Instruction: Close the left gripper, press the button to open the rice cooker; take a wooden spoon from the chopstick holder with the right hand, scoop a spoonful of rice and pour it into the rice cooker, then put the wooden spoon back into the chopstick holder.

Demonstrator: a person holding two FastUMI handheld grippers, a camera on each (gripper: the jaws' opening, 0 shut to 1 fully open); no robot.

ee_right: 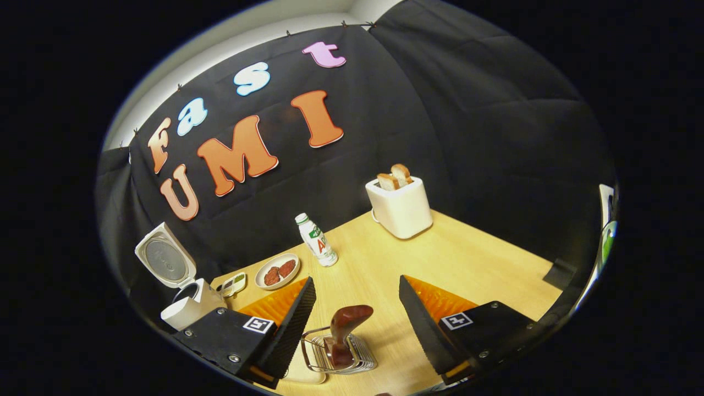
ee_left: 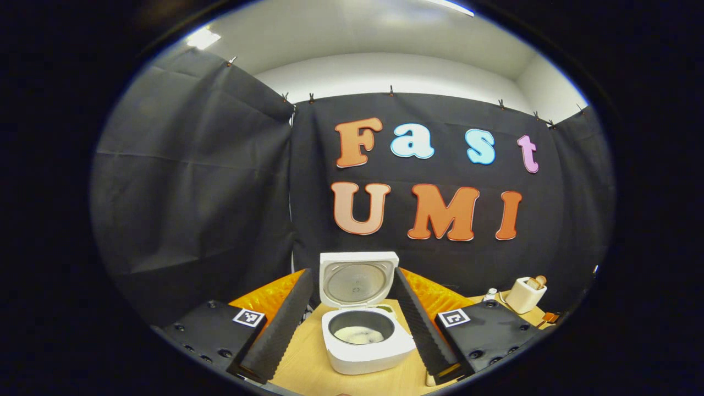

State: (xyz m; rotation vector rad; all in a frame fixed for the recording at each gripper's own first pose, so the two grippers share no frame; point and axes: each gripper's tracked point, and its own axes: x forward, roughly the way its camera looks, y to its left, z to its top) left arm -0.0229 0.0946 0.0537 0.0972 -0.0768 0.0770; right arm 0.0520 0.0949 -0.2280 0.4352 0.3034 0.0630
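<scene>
Wooden table (ee_right: 467,258): rice cooker (ee_left: 367,341) open; wooden spoon (ee_right: 344,330) in chopstick holder (ee_right: 338,355); both grippers released, empty.

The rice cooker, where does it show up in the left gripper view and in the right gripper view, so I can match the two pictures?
Left gripper view: rice cooker sits low in the centre, lid up, between that gripper's two fingers.
Right gripper view: rice cooker sits at the far lower left, lid up, beside the left finger.
Shared landmark: the white toaster holding bread, on the same wooden table.
</scene>
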